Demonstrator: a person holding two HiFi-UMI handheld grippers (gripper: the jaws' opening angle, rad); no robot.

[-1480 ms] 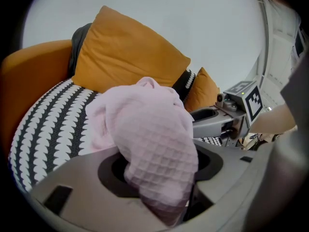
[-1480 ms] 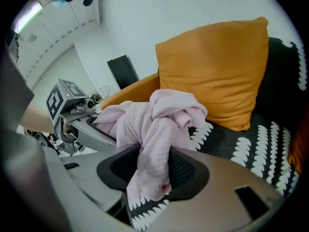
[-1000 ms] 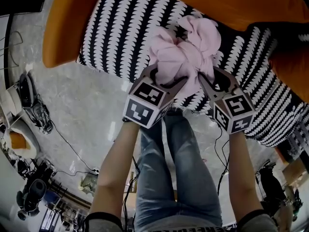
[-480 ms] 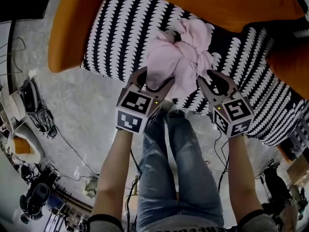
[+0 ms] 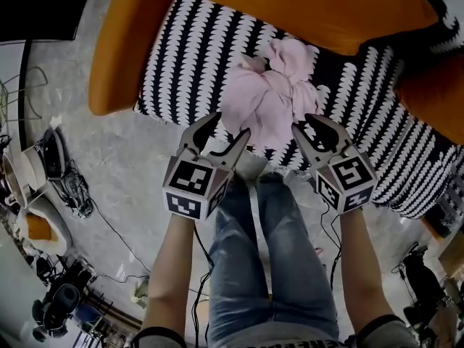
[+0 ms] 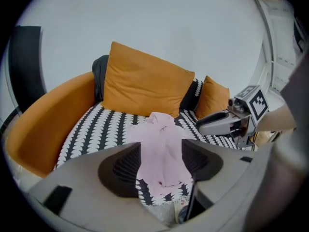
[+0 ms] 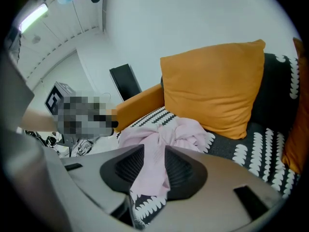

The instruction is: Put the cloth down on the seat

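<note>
A crumpled pink cloth [image 5: 272, 96] lies on the black-and-white patterned seat [image 5: 188, 56] of an orange sofa, one end hanging over the front edge. My left gripper [image 5: 228, 127] hovers open just in front of the cloth's left side, not touching it. My right gripper [image 5: 310, 125] is off the cloth's right side. Its jaws have just been closing a little, they still stand apart, and nothing is between them. In the left gripper view the cloth [image 6: 161, 149] shows beyond the gap between the jaws. The right gripper view shows the cloth [image 7: 164, 134] the same way.
Orange cushions [image 5: 319, 9] lean against the sofa back, with another [image 5: 435, 93] at the right. An orange armrest [image 5: 123, 49] bounds the seat on the left. The person's jeans-clad legs [image 5: 268, 267] stand at the sofa's front. Cables and gear [image 5: 58, 172] lie on the floor to the left.
Both grippers have drawn back from the cloth toward the person and risen. The cloth has stayed on the seat, free of both.
</note>
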